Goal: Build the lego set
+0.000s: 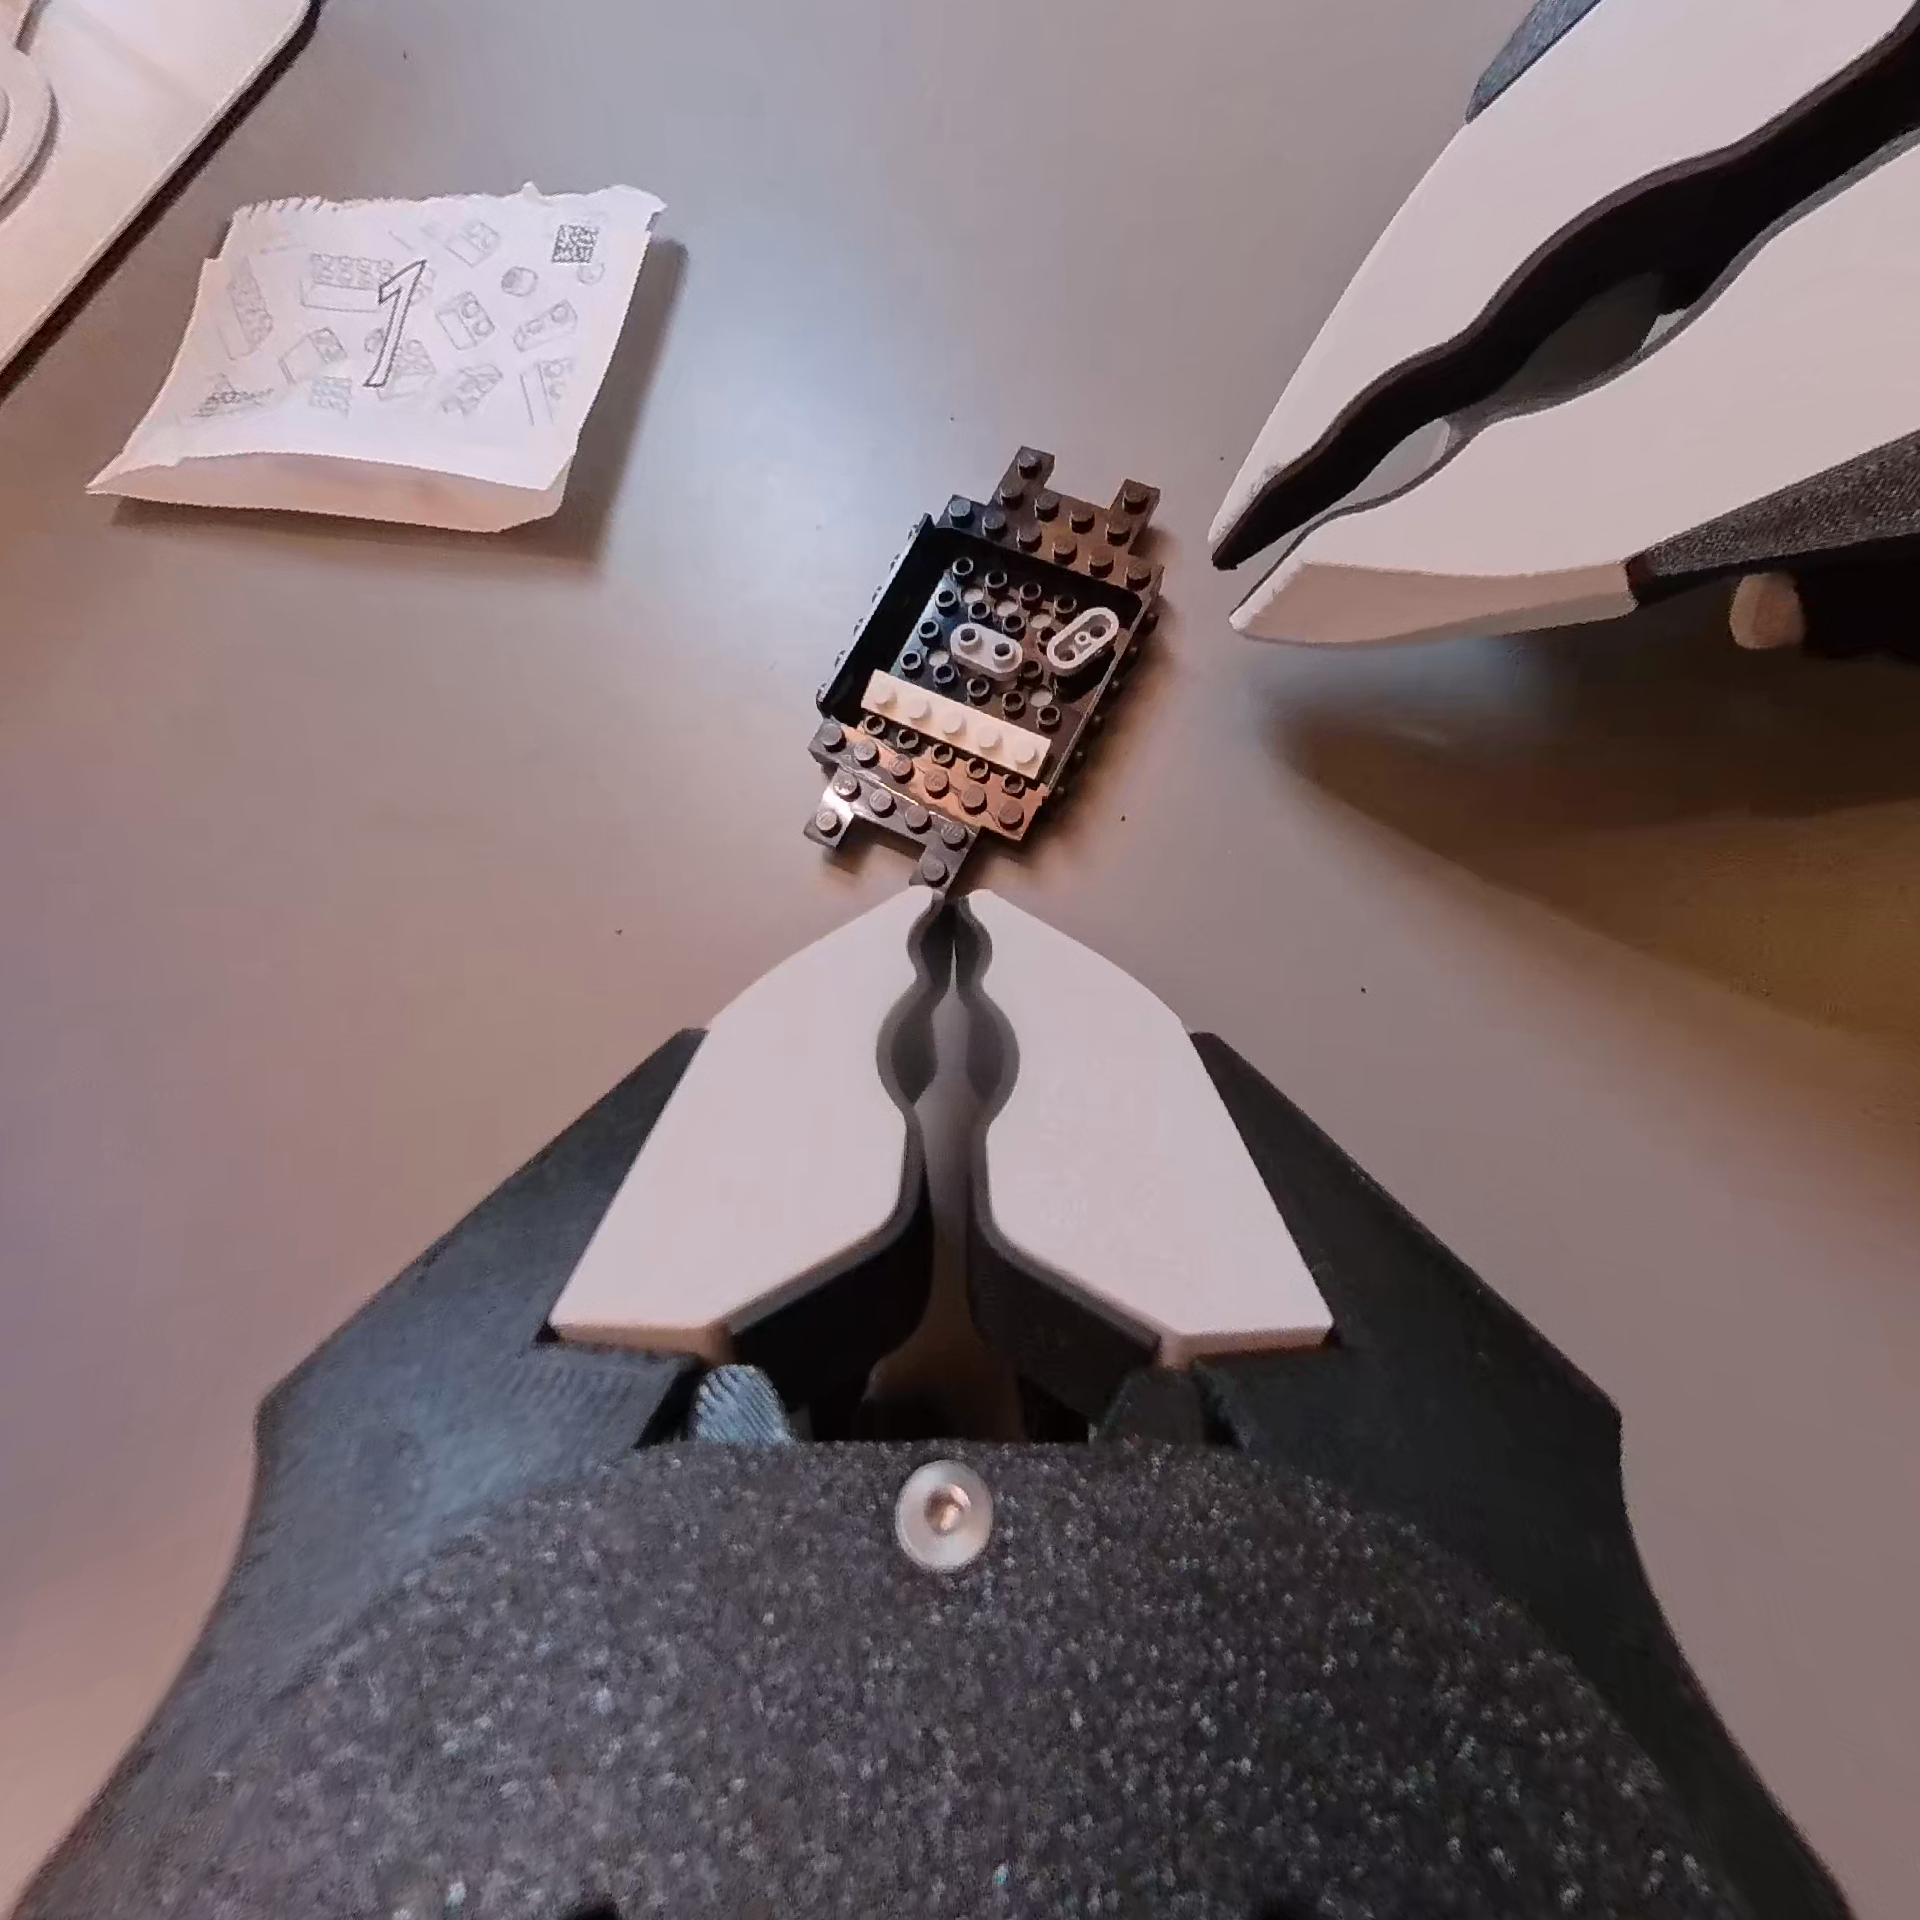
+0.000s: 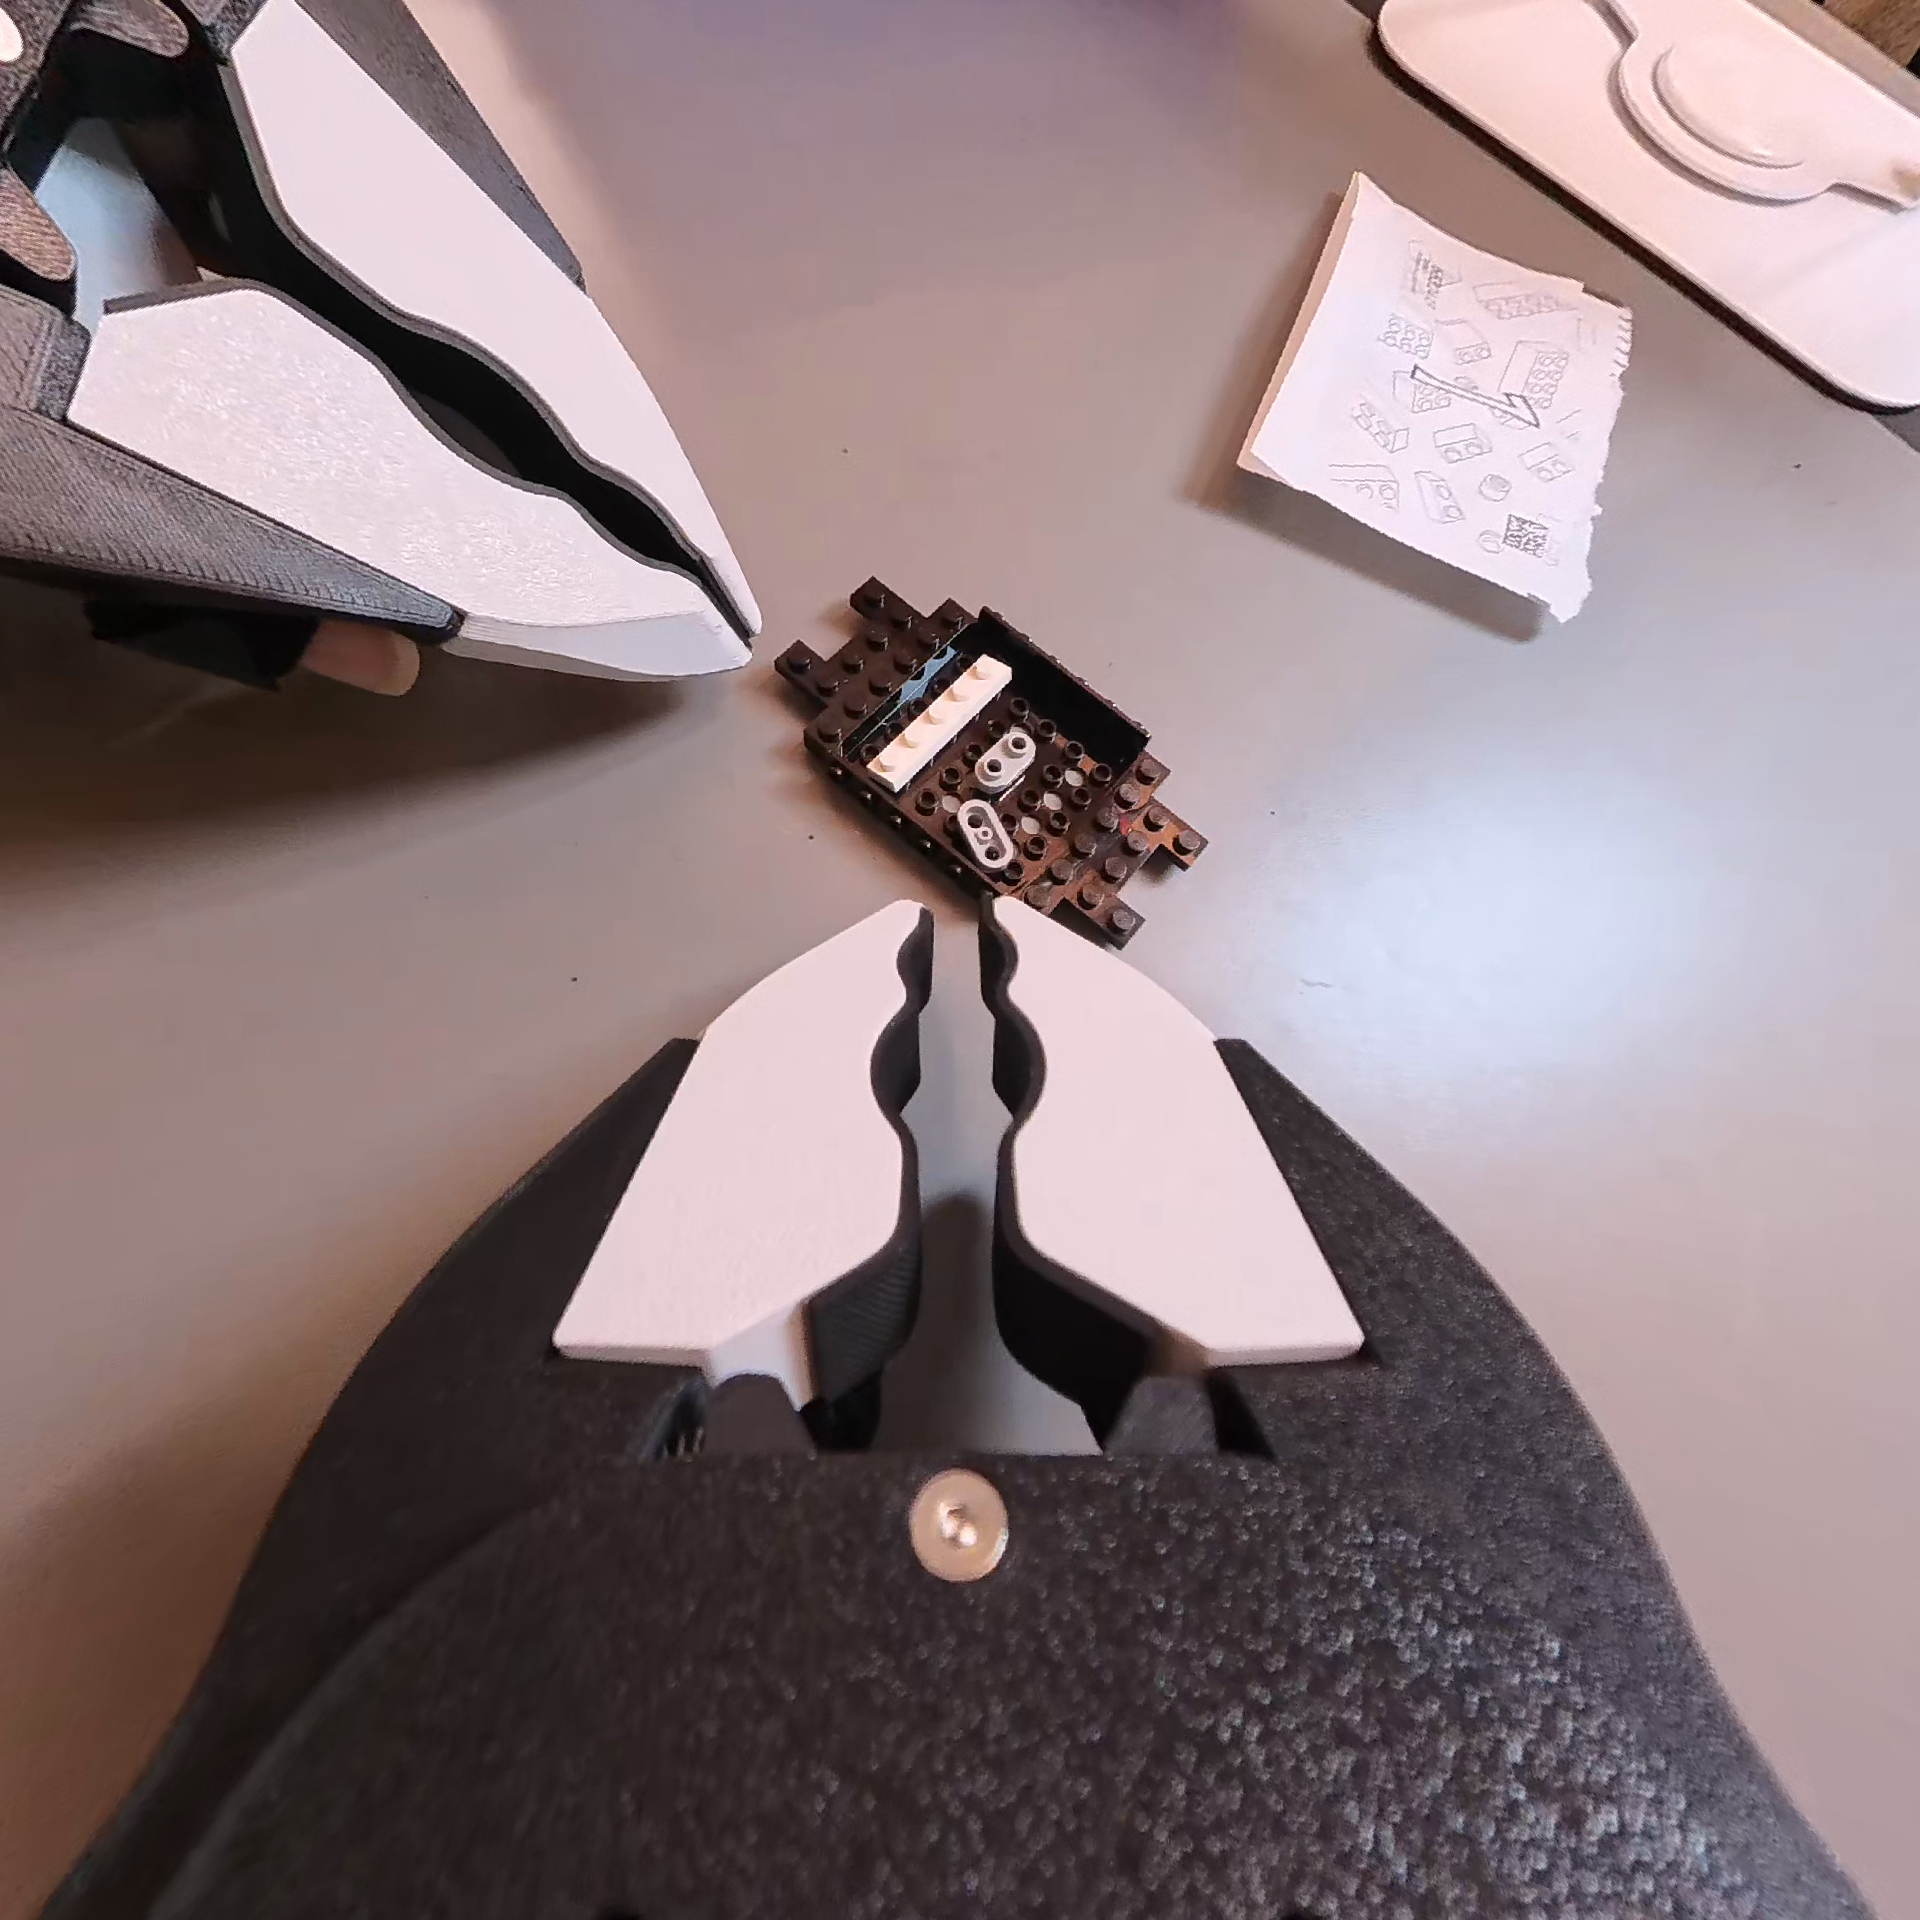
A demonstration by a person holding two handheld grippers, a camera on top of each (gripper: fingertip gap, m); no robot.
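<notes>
A black Lego chassis (image 1: 1081, 530) lies flat on the grey table. It carries a black walled frame, a white strip plate (image 1: 961, 732) and two small grey rounded plates. It also shows in the right wrist view (image 2: 894, 675). My left gripper (image 1: 951, 902) is shut, with its tips right at the chassis's near end tab; I cannot tell whether they pinch it. It is also at the top left of the right wrist view (image 2: 746, 623). My right gripper (image 2: 956, 916) is slightly open and empty, just short of the chassis's side. It also shows in the left wrist view (image 1: 1231, 587).
A torn white paper bag (image 1: 384, 353) with printed drawings lies beyond the build, and also shows in the right wrist view (image 2: 1444, 416). A white moulded tray (image 1: 104, 156) sits at the table's far side (image 2: 1714, 156). A person's fingertip (image 2: 364, 660) shows under the left gripper. The tips of one gripper are about 7 cm away from the tips of the other.
</notes>
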